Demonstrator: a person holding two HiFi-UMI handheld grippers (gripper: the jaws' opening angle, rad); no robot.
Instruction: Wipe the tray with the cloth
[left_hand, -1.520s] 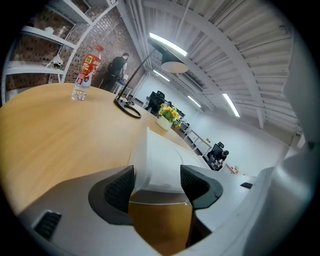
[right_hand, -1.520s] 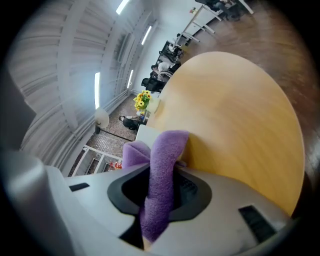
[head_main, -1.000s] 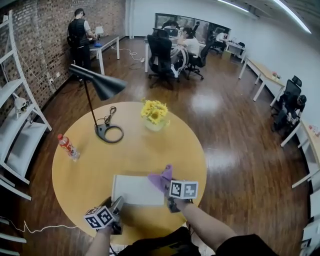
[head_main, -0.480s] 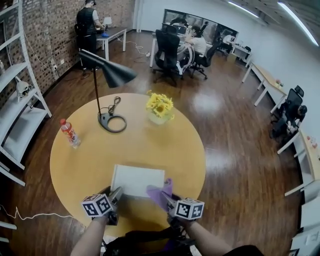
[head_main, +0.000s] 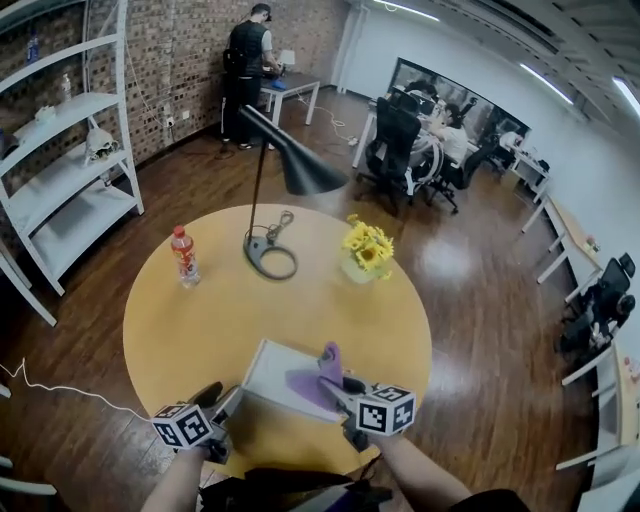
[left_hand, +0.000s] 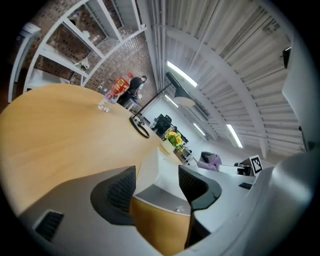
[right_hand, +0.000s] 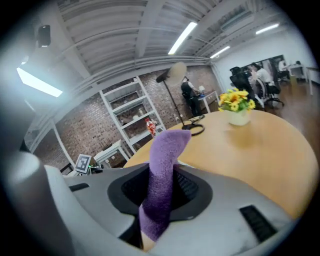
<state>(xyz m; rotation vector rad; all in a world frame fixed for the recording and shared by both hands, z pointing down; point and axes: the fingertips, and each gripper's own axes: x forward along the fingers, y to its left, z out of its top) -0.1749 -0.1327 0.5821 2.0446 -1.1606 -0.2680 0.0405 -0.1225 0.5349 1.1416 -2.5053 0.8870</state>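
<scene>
A white rectangular tray (head_main: 272, 372) lies near the front edge of the round table, its near-left corner raised off the tabletop. My left gripper (head_main: 222, 408) is shut on that corner; in the left gripper view the tray's corner (left_hand: 161, 167) sits between the ribbed pads of the left gripper (left_hand: 157, 185). A purple cloth (head_main: 318, 378) rests on the tray's right half, held by my right gripper (head_main: 347, 393). The right gripper view shows the right gripper (right_hand: 159, 192) shut on the cloth (right_hand: 164, 170), which sticks up between its jaws.
On the wooden table (head_main: 200, 320) stand a black desk lamp (head_main: 272, 255), a drink bottle with a red label (head_main: 183, 256) and a vase of yellow flowers (head_main: 366, 250). White shelves (head_main: 60, 170) line the left wall. People sit and stand at desks far behind.
The left gripper has closed on the tray's near-left corner and tilted it up. The right gripper has carried the cloth from the tray's right edge onto its surface. The head view has swung.
</scene>
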